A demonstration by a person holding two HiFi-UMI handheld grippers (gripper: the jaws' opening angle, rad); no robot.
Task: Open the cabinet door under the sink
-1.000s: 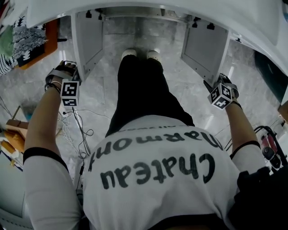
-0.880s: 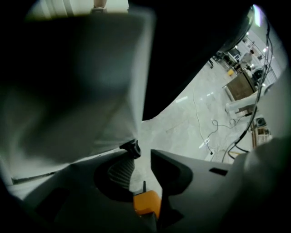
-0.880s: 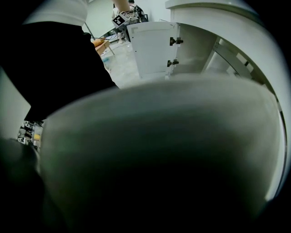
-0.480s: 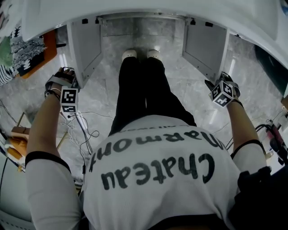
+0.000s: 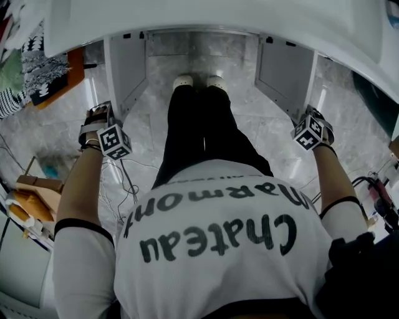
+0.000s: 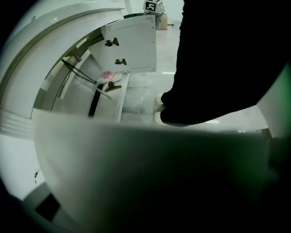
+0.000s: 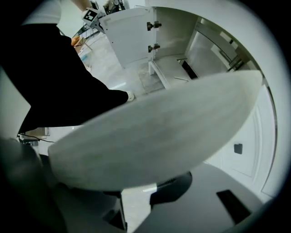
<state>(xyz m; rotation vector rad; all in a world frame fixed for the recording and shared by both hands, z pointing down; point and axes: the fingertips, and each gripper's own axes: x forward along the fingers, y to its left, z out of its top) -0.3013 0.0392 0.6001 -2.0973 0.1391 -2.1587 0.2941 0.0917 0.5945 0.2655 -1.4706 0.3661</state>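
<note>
L gripper (image 5: pixel 101 119) pointing down, just beside free edge of L cabinet door (image 5: pixel 124 71). Jaws just been opening, now apart. In left gripper view, pale door panel fills space right ahead of jaws, blurred and v. close; no pad seen pressing on it. Loose cables (image 5: pixel 121 180) on marble floor (image 5: pixel 262 118), near that gripper on the person's side.

Between the two jaw sets: under-sink cabinet interior (image 5: pixel 199 43) exposed, both doors swung wide outward. Person's legs (image 5: pixel 199 124) in black trousers and white shoes (image 5: pixel 198 81), toes at cabinet mouth. White sink front (image 5: pixel 218 15) overhanging the lot.

R cabinet door (image 5: pixel 283 68) open too, free edge next to R gripper (image 5: pixel 312 128), also pointing down. Jaws just been closing a bit, yet apart: right gripper view shows two dark jaws w/ bright gap between. Door panel crosses just ahead of tips, not clamped as far as visible.
</note>
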